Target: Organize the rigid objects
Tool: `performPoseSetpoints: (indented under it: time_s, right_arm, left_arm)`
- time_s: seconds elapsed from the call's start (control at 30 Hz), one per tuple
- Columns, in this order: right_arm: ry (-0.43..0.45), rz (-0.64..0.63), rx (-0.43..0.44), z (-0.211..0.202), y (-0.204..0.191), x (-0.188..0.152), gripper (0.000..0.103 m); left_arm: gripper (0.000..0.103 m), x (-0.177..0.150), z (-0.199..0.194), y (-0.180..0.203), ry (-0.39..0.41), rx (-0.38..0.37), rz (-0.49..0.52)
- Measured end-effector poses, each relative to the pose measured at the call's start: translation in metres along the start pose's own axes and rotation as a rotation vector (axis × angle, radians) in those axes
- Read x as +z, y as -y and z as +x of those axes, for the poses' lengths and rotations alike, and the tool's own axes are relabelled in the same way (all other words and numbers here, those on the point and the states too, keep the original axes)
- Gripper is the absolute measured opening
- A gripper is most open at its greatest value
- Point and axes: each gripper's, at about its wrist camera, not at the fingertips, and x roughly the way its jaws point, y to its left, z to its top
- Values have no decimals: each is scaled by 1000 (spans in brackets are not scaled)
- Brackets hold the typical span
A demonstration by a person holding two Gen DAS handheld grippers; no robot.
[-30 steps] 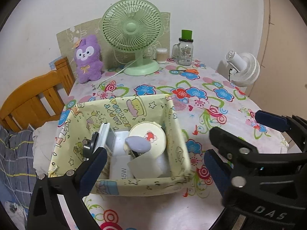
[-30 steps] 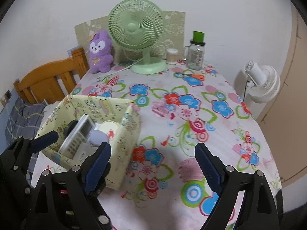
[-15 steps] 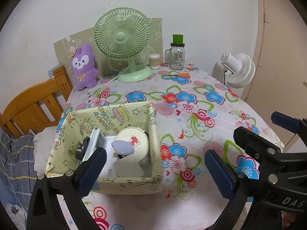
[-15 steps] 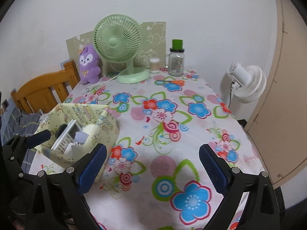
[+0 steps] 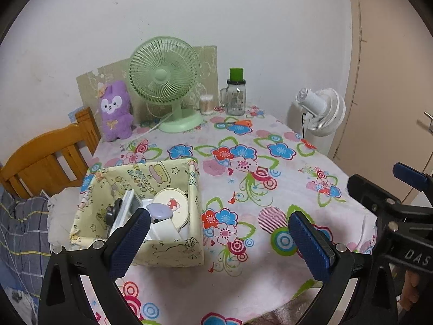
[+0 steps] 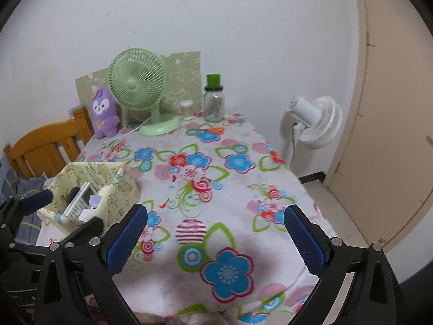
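Observation:
A pale yellow fabric box (image 5: 167, 254) stands at the left of the floral tablecloth (image 5: 259, 146). It holds a white remote-like device (image 5: 124, 211), a round cream case (image 5: 173, 205), a small lavender piece (image 5: 159, 211) and a white block. My left gripper (image 5: 219, 243) hovers open in front of the box, its left finger overlapping the box's near corner in the picture, with nothing between the pads. My right gripper (image 6: 213, 235) hangs over the bare cloth to the right of the box (image 6: 119, 187). Its jaws are opening wide and nothing is between them.
Along the back wall stand a green desk fan (image 5: 165, 81), a purple plush (image 5: 115, 111), a small swab jar (image 5: 206, 104) and a glass jar with a green lid (image 5: 236, 97). A white fan (image 5: 322, 113) stands off the table's right edge. A wooden chair (image 5: 46, 157) is at left.
Both grippers have drawn back and up from the box, which now looks smaller and farther. The right gripper's jaws have spread wider. The box's contents have not moved.

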Motion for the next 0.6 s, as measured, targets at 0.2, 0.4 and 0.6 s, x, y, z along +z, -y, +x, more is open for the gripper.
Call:
performPoseSetpoints:
  time_s: [0.2, 0.4, 0.6]
  right_arm:
    - [52, -8, -46, -27, 3, -2, 103]
    - [87, -9, -58, -44, 1, -3, 103]
    - [90, -12, -70, -46, -5, -6, 103]
  left_arm:
    - [103, -3, -18, -2, 22, -10, -19]
    - [103, -7, -39, -8, 82, -1, -18]
    - [103, -5, -45, -15, 115, 2, -26]
